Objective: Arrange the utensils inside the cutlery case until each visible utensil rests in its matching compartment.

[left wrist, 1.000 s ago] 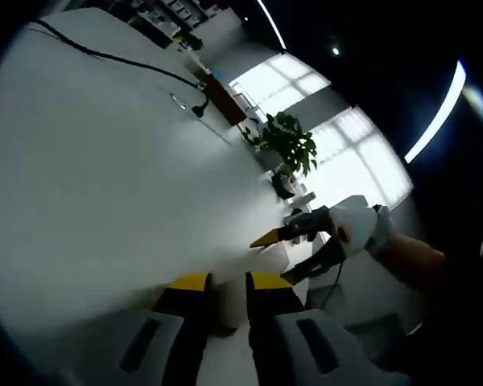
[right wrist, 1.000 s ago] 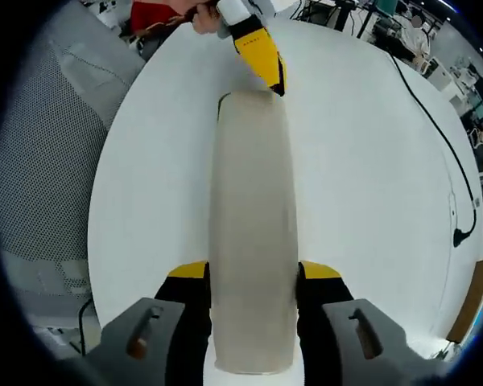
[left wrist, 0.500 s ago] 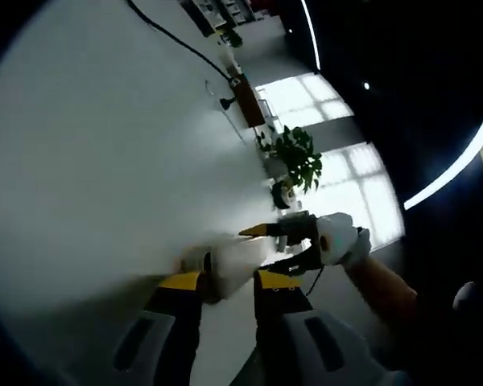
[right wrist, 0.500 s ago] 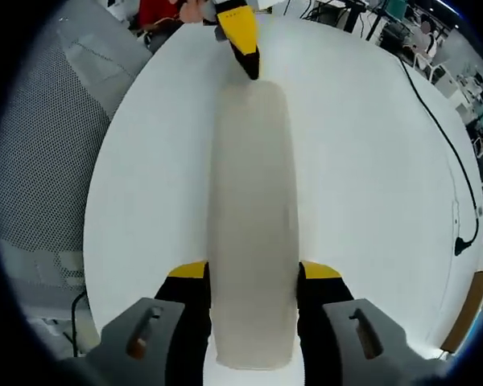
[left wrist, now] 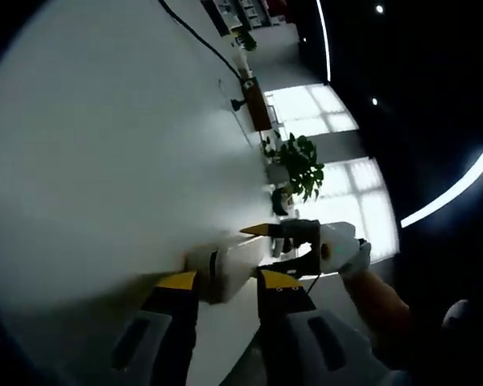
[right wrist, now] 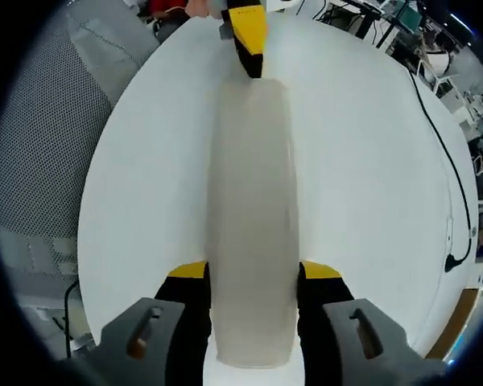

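Right gripper view: closed cutlery case [right wrist: 252, 217] lies flat on white worktop [right wrist: 362, 177], long axis running straight away from right gripper [right wrist: 252, 277], whose jaws clamp its near end; left gripper [right wrist: 248, 36] meets the far end, apparently pinching it.

The cutlery case [right wrist: 252, 217] looks like smooth, matt plastic in a pale beige, slightly translucent along its long lid; its end [left wrist: 225, 269] in the left gripper view reads the same, with a soft sheen. The table [right wrist: 362, 185] has a plain white, smooth, matt top. The right gripper [right wrist: 253, 277] has glossy yellow pads on black plastic jaws with matt grey housings behind. The left gripper [left wrist: 224, 283] has the same finish. The cable [right wrist: 435, 137] looks like black rubbery cord.
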